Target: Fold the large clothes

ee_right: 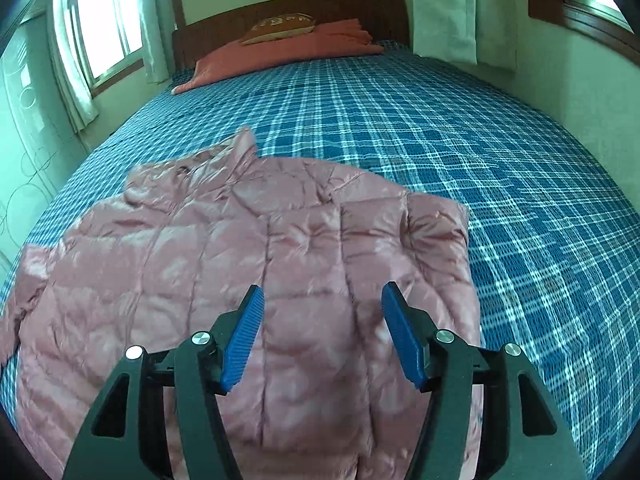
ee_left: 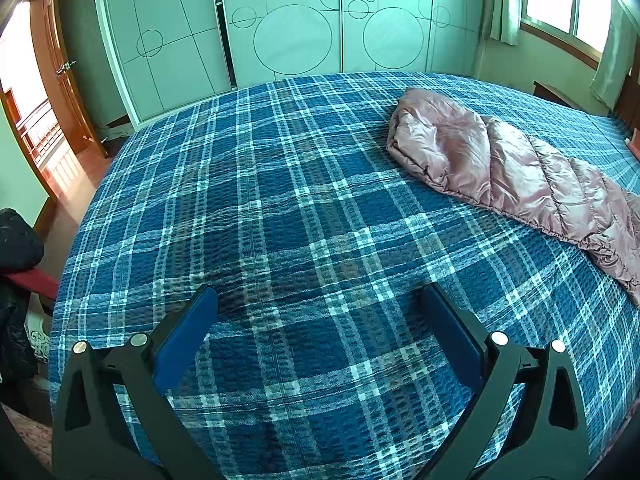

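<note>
A pink quilted puffer jacket (ee_right: 224,264) lies spread on the blue plaid bedspread (ee_right: 460,152), with one sleeve folded in over its right side. My right gripper (ee_right: 322,300) hovers just above the jacket's lower middle, open, with nothing between its blue pads. In the left wrist view part of the same jacket (ee_left: 500,168) lies at the right, well away from my left gripper (ee_left: 318,300). That gripper stands wide open over bare bedspread (ee_left: 280,200) and holds nothing.
A wardrobe with sliding doors (ee_left: 296,36) stands beyond the bed's far side. An open wooden door (ee_left: 60,76) is at the left. Dark items (ee_left: 16,248) sit beside the bed's left edge. A folded orange blanket (ee_right: 280,56) and cushion (ee_right: 280,26) lie by the headboard.
</note>
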{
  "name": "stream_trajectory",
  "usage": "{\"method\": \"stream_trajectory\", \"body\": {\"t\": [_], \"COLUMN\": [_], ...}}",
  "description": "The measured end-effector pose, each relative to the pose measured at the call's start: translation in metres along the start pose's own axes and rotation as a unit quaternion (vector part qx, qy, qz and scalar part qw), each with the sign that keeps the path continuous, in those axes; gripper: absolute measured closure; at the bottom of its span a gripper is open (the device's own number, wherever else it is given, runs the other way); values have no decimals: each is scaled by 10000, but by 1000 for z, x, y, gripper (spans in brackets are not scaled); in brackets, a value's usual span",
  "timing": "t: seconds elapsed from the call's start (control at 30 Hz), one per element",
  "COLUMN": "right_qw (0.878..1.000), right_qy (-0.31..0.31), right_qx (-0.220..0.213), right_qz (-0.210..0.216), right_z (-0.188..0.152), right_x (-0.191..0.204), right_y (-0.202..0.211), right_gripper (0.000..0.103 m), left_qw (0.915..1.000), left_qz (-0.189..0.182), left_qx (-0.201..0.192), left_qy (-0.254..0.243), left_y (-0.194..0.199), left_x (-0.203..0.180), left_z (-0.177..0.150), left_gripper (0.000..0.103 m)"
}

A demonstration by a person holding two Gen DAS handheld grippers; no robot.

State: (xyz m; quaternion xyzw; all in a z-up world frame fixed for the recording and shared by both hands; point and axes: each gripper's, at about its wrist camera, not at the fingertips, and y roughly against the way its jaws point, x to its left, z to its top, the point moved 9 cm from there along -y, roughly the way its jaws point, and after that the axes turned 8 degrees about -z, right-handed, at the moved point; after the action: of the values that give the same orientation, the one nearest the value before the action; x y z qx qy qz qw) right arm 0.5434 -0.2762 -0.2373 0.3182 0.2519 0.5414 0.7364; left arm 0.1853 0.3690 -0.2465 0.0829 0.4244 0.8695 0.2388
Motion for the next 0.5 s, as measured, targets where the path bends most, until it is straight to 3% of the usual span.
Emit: {"method": "stream_trajectory", "body": {"t": [0.13,0.3,0.5], "right_qw": [9996,9991,9993], "right_qy": [32,190,133], "right_qx": [227,94,23], "right_qz": [-134,-365,-335], "right_z": [-29,-31,-39], "right_x": [-1,2,3], "right_y": [-16,-21,-16], "right_gripper": [42,39,38], "left_qw": [10000,10000,9998], "left_qz": [0,-1,-183], "left_qx": [-2,-5,47], "left_qy": [-1,0,100], "left_y": [1,1,4], "left_x": [-2,-2,-2], "left_z": [-1,-1,1], "left_gripper": [2,2,2]}}
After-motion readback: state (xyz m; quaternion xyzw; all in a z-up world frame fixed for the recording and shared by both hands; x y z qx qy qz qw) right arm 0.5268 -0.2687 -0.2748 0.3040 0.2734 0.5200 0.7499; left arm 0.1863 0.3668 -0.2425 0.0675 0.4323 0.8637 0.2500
